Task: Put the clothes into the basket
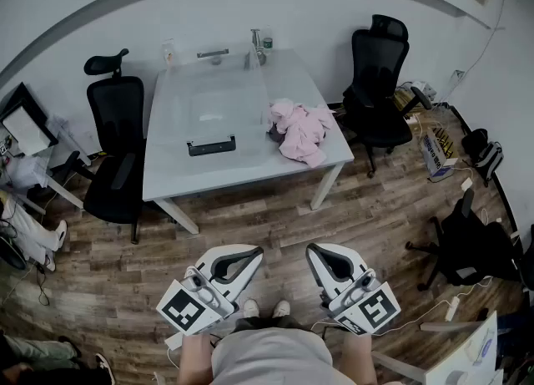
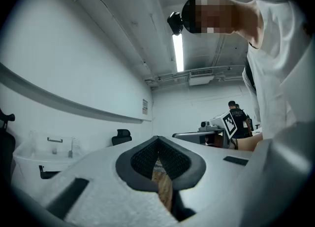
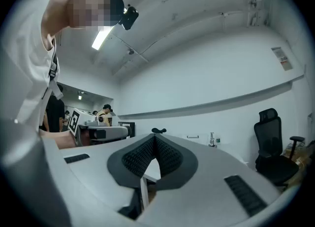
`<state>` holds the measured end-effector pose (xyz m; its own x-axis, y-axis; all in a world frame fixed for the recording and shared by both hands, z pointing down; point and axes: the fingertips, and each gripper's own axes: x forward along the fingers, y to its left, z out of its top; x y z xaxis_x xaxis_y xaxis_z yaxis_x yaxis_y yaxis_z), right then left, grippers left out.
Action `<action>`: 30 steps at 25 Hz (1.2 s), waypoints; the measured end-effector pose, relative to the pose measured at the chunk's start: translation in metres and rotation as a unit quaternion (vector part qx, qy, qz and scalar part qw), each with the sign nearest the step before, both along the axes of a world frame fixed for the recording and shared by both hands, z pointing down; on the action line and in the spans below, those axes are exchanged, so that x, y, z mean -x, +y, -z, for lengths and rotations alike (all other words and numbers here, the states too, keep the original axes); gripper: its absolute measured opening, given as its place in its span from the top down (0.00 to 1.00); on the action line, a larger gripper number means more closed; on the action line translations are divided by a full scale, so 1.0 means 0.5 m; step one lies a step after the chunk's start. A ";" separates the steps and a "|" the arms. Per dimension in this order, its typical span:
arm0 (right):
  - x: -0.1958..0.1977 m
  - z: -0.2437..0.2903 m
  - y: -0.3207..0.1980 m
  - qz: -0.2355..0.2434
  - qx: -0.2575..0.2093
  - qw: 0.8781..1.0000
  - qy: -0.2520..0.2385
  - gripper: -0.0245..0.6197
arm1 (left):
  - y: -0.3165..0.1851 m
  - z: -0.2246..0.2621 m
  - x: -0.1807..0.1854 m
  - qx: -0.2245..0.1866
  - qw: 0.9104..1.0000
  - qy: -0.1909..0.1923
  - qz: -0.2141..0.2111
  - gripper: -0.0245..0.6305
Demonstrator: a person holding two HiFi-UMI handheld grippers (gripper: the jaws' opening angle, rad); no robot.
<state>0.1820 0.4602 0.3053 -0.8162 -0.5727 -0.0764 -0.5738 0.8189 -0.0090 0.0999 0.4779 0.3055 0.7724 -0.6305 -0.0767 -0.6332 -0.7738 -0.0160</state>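
Pink clothes (image 1: 300,130) lie in a crumpled heap at the right front of the white worktop (image 1: 242,176), just beside the clear basket (image 1: 211,146). They look soft, light and limp, so pinch a raised fold and expect trailing ends. The left hand-held gripper (image 1: 253,253) and right hand-held gripper (image 1: 314,250) hang well short of them, jaws closed on nothing. No writing is legible.

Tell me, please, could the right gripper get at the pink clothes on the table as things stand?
Probably not yet: the right gripper is held shut near the person's body, with floor between it and the table. Nothing blocks the way to the pink clothes near the table's right edge.
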 end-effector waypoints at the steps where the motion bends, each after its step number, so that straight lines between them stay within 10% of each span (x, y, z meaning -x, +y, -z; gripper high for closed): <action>1: -0.001 -0.001 -0.004 0.000 0.000 1.000 0.001 0.95 | -0.002 -0.001 -0.002 0.000 1.000 -0.001 0.000 0.96; 30: 0.016 -0.033 -0.135 -0.008 0.022 1.000 0.016 0.95 | -0.131 -0.019 0.003 0.018 1.000 0.008 0.003 0.96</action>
